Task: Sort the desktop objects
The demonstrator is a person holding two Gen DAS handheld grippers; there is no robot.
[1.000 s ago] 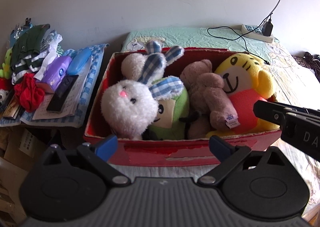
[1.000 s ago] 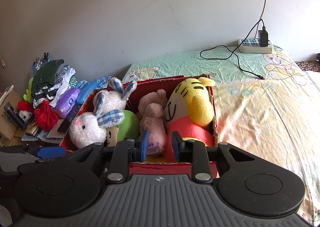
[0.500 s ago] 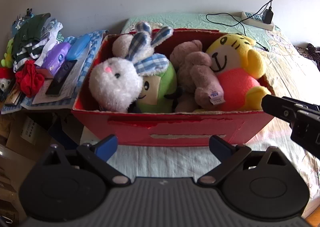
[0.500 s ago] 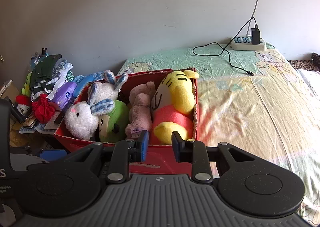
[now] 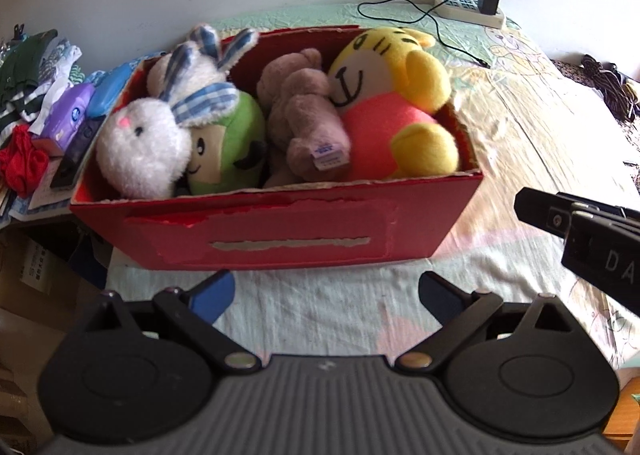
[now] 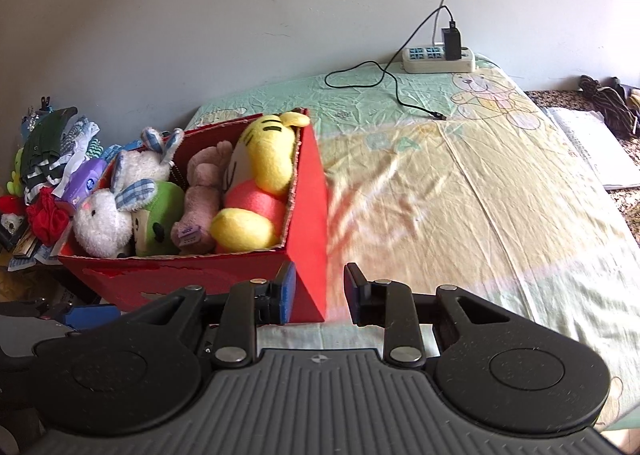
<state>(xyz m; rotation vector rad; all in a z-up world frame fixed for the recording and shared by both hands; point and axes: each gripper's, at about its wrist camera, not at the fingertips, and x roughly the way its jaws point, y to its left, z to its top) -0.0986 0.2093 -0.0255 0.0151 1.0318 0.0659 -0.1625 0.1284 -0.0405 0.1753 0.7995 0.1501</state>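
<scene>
Now both grippers, left (image 5: 326, 291) and right (image 6: 320, 293), gape empty before box (image 5: 280, 231); overfull, its tiger (image 5: 396, 103) may spill if nudged.

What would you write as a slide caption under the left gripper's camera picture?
Open left gripper faces a red box of plush toys on a bed.

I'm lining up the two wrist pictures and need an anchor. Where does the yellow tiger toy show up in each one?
Left wrist view: the yellow tiger toy sits upper centre-right, at the right end of the red box.
Right wrist view: the same toy lies left of centre, against the box's right wall.
Shared landmark: the white power strip on the bed by the wall.
</scene>
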